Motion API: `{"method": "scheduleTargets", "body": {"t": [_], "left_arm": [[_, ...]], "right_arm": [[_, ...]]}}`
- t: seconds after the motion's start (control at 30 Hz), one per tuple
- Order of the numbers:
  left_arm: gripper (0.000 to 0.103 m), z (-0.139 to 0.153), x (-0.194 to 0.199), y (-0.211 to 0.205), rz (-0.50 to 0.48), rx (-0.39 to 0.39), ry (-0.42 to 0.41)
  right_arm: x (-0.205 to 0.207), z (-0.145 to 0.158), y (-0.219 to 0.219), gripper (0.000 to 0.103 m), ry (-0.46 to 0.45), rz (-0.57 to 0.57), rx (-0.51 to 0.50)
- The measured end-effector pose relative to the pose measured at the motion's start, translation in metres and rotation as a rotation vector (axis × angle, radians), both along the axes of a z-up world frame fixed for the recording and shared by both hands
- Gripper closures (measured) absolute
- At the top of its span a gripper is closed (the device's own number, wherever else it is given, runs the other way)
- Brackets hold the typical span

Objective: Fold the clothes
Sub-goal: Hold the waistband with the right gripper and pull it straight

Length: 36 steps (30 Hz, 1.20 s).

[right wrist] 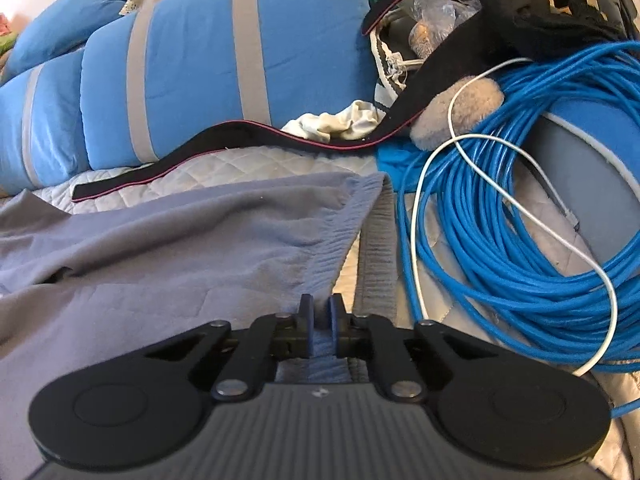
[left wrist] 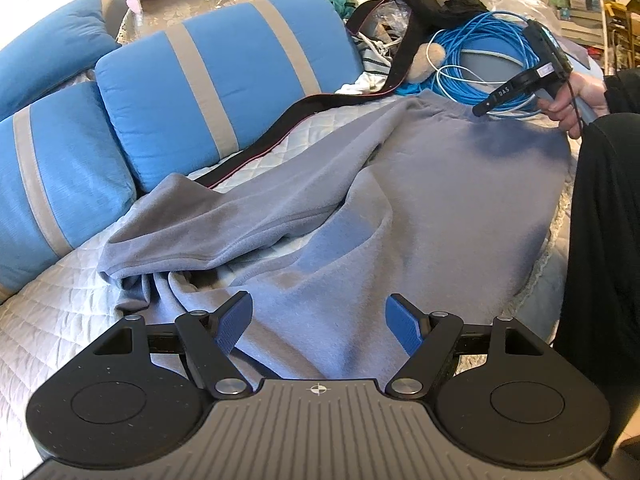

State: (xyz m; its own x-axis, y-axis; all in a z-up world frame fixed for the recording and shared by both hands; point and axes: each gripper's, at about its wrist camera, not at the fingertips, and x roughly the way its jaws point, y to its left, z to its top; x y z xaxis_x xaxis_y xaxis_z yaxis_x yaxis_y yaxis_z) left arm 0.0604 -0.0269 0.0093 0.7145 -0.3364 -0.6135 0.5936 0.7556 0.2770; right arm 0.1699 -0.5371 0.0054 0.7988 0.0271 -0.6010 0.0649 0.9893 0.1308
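A grey-blue fleece garment [left wrist: 400, 208] lies rumpled across the quilted sofa cover [left wrist: 48, 320], one long part folded over toward the cushions. My left gripper [left wrist: 320, 324] hovers just over its near end, jaws wide open with only fabric beneath them. At the far right corner, a hand holds my right gripper [left wrist: 480, 110] down at the garment's edge. In the right wrist view the right gripper [right wrist: 320, 312] is shut on the garment [right wrist: 180, 240] at its hem, with a strip of fabric pinched between the blue pads beside the ribbed band [right wrist: 376, 248].
Blue cushions with grey stripes [left wrist: 224, 92] line the back. A coil of blue cable [right wrist: 500, 220] with a white wire lies right of the garment. A black strap [right wrist: 240, 136] and a crumpled white cloth [right wrist: 340, 120] lie behind it. A dark sleeve [left wrist: 600, 240] fills the right edge.
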Motion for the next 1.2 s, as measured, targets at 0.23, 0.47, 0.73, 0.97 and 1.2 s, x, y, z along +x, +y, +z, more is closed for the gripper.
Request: {"method": "scheduleTargets", "body": {"t": [0.23, 0.47, 0.73, 0.97, 1.2], "left_arm": [[0.03, -0.001, 0.001, 0.001, 0.008, 0.0, 0.003], [0.03, -0.002, 0.001, -0.001, -0.002, 0.01, 0.005], [0.03, -0.004, 0.001, 0.0, -0.006, 0.013, 0.007], [0.03, -0.004, 0.002, 0.001, -0.004, 0.014, 0.009], [0.03, -0.004, 0.001, -0.001, -0.014, 0.017, 0.01]], "right_arm": [[0.004, -0.003, -0.022, 0.086, 0.044, -0.025, 0.174], [0.009, -0.011, -0.034, 0.084, 0.058, -0.038, 0.267], [0.011, -0.018, -0.056, 0.084, 0.056, -0.085, 0.478], [0.024, -0.018, -0.048, 0.084, 0.099, -0.049, 0.404], [0.019, 0.004, -0.034, 0.095, 0.056, -0.014, 0.214]]}}
